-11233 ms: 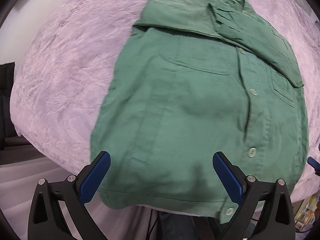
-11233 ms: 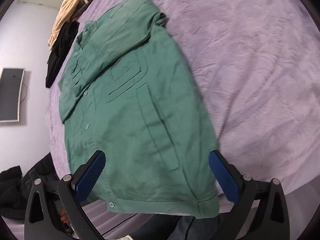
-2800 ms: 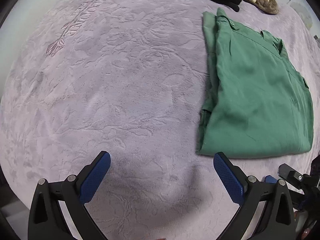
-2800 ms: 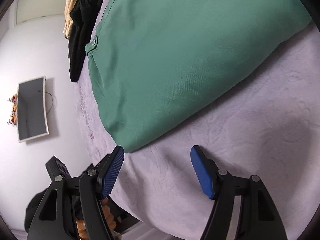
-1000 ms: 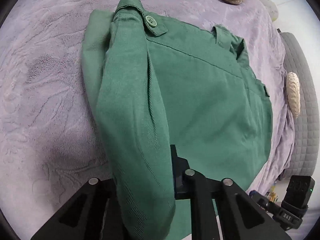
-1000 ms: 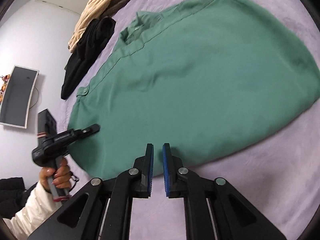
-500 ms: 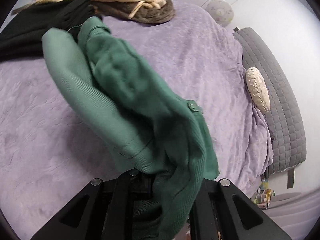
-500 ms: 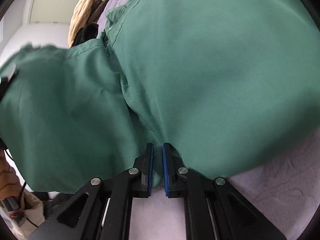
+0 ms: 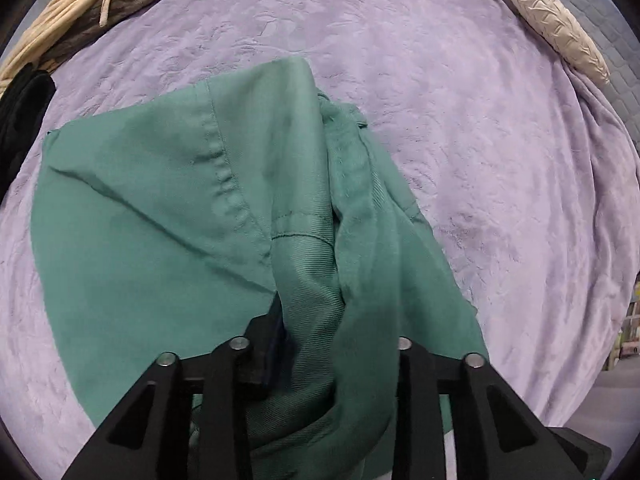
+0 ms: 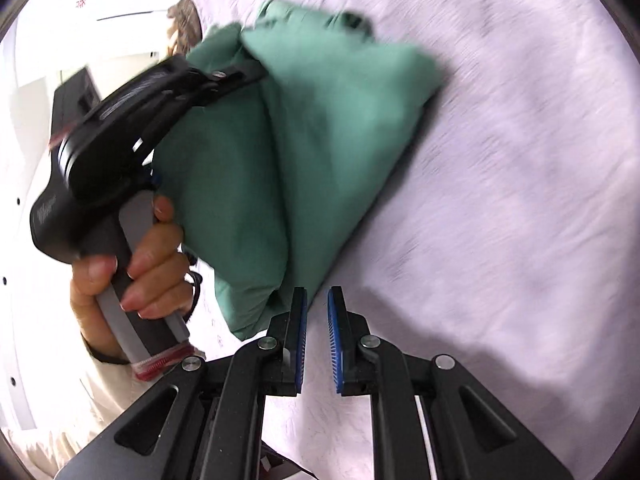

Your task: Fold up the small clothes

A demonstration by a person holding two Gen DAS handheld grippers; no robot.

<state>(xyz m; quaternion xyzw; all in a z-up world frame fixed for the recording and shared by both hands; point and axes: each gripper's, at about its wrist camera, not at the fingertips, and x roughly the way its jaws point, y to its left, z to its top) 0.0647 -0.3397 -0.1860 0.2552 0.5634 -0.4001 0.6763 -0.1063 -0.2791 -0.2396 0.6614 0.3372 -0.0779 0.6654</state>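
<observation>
The green shirt lies partly folded on the purple bedspread. My left gripper is shut on a bunched edge of the shirt, and cloth drapes over its fingers. In the right wrist view the green shirt hangs in a fold from the left gripper, held in a hand. My right gripper is just off the shirt's lower corner; its blue pads stand a narrow gap apart with nothing between them.
A cream and brown garment and a black garment lie at the bed's far left. A cream cushion rests at the far right against a grey quilted headboard.
My left gripper has carried the shirt's edge across and lowered it, folding the shirt over. My right gripper's pads have parted slightly and moved off the cloth.
</observation>
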